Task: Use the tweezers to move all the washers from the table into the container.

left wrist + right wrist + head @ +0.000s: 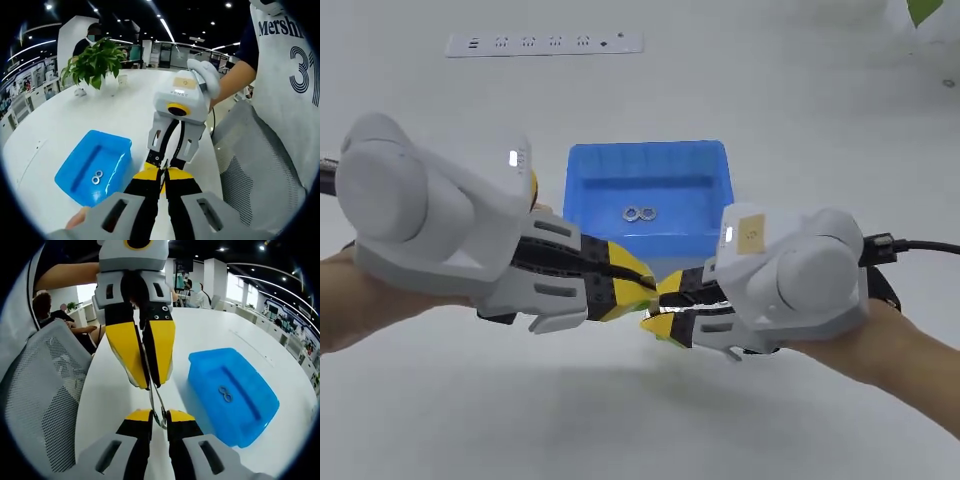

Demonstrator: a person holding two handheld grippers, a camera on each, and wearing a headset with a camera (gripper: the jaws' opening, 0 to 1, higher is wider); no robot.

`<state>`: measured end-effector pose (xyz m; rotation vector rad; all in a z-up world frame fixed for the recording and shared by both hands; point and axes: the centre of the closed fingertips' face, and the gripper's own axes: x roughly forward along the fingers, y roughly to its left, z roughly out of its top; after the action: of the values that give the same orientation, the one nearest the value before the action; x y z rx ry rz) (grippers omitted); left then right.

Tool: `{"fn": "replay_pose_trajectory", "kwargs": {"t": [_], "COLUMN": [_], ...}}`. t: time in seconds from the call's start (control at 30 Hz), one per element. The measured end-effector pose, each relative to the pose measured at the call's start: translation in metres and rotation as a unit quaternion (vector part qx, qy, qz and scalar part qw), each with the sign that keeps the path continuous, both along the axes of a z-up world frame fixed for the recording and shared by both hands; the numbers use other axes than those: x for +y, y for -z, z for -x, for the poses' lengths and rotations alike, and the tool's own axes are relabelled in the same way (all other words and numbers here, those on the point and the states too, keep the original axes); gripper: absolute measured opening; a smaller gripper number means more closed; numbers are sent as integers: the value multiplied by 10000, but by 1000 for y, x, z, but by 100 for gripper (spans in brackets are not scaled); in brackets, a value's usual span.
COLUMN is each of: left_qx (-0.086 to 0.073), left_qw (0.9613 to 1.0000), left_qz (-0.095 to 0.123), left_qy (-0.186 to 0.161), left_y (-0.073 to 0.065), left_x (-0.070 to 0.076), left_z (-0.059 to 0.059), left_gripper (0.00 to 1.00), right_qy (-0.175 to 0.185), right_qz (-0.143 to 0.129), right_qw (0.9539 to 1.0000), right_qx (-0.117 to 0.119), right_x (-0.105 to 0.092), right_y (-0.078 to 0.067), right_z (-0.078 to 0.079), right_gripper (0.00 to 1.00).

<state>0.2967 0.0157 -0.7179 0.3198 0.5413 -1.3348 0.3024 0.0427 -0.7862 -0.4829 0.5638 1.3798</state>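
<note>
We see 2 flat silver washers [639, 213] lying side by side and touching on the floor of the container [582, 195], near its middle. The container is a blue, open-topped, rectangular plastic bin that stands upright on the white table [770, 100], just beyond the tweezers.

The tweezers [156, 399] are thin bright metal and are held up off the table. 1 end is pinched in the left gripper [150, 382] and the other in the right gripper [160, 416], which meet nose to nose. In the right gripper view, their 2 slim arms run close together and seem to join at the right gripper's end. The other end is hidden between the left gripper's jaws.
</note>
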Motion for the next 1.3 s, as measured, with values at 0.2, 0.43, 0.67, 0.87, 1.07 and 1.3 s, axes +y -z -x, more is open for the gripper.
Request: {"fn": "replay_pose_trajectory", "kwargs": {"t": [0.2, 0.43, 0.67, 0.87, 1.07, 1.3], "left_qx": [25, -38, -109, -121, -117, -86], "left_qw": [10000, 10000, 9999, 9999, 9999, 9999], "left_qz": [-42, -51, -90, -77, -111, -110], "left_qy": [27, 15, 35, 14, 22, 31], "left_y": [3, 2, 2, 0, 2, 3], "left_x": [0, 0, -1, -1, -1, -2], "left_z": [0, -2, -2, -4, -4, -3], "left_gripper": [7, 7, 7, 7, 7, 7], "right_qy": [-5, 10, -14, -36, -30, -18], "right_qz": [27, 34, 27, -2, 30, 39], "right_qw": [10000, 10000, 10000, 9999, 9999, 10000], "right_qx": [19, -13, -82, -130, -106, -32], "right_x": [0, -1, -1, 0, 0, -1], "right_y": [2, 1, -1, -2, 0, 1], "right_z": [1, 0, -1, -2, -3, -2], "right_gripper": [12, 14, 13, 12, 12, 13]}}
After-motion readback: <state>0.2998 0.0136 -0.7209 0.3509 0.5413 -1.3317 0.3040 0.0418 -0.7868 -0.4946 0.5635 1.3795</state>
